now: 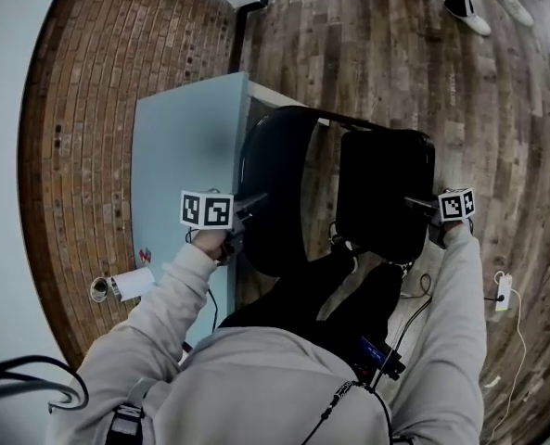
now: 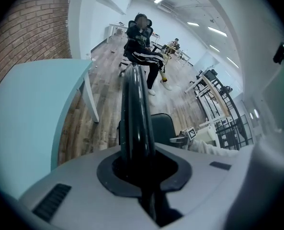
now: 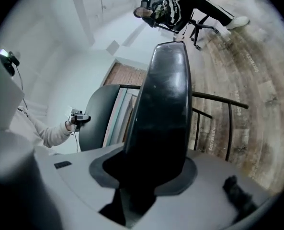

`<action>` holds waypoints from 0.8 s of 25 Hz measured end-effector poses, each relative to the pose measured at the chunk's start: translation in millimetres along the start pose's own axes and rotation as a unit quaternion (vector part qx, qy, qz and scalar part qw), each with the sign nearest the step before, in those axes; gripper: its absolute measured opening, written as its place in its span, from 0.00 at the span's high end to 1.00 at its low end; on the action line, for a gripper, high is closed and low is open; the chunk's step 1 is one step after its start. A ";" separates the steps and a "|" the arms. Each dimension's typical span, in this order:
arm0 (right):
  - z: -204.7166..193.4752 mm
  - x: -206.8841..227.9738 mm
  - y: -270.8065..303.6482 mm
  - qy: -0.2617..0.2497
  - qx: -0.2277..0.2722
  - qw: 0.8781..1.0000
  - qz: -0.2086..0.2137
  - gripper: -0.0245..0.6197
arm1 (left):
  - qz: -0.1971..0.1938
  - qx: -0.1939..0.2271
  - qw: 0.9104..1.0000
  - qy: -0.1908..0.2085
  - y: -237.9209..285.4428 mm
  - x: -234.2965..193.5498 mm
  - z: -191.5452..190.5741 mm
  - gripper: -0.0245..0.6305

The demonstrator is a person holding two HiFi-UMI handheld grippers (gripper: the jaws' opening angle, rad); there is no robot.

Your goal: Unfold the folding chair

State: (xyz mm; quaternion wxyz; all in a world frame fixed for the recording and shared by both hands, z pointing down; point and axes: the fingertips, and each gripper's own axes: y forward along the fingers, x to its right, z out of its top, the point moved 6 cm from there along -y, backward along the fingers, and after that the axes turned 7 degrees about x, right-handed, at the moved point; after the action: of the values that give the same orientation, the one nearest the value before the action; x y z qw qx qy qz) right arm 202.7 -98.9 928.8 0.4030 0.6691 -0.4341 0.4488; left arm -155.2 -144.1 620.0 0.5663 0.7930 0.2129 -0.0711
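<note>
Left gripper (image 1: pixel 249 208) is clamped on the thin edge of the rounded panel (image 1: pixel 275 184) of the black folding chair (image 1: pixel 377 156), just beside the pale blue table (image 1: pixel 177 146); right gripper (image 1: pixel 421 206) grasps the outer edge of the squarish panel (image 1: pixel 386 211). Both gripper views show a seated person (image 2: pixel 144 51) across the room; the head view catches only their shoes (image 1: pixel 479 21).
</note>
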 end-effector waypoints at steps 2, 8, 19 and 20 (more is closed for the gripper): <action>-14.1 22.8 -17.2 0.016 0.012 0.999 0.029 0.73 | -0.002 -0.005 1.000 -0.001 7.9 6.4 -5.0 0.87; -57.0 98.5 -79.2 0.075 0.050 0.993 0.075 0.73 | -0.037 -0.034 0.998 0.030 53.1 31.7 -14.7 0.87; -78.0 177.6 -75.0 0.079 0.086 0.978 0.172 0.73 | -0.038 -0.032 0.998 -0.027 86.8 -33.2 -33.6 0.87; -81.9 184.4 -73.2 0.084 0.093 0.976 0.177 0.73 | -0.053 -0.035 0.998 -0.029 90.8 -41.0 -35.6 0.87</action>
State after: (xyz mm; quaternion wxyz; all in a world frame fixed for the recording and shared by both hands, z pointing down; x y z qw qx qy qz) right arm 291.7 -41.4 1115.4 0.2885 0.5764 -0.4668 0.6055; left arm -158.6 -145.9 725.8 0.5948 0.7580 0.2410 -0.1167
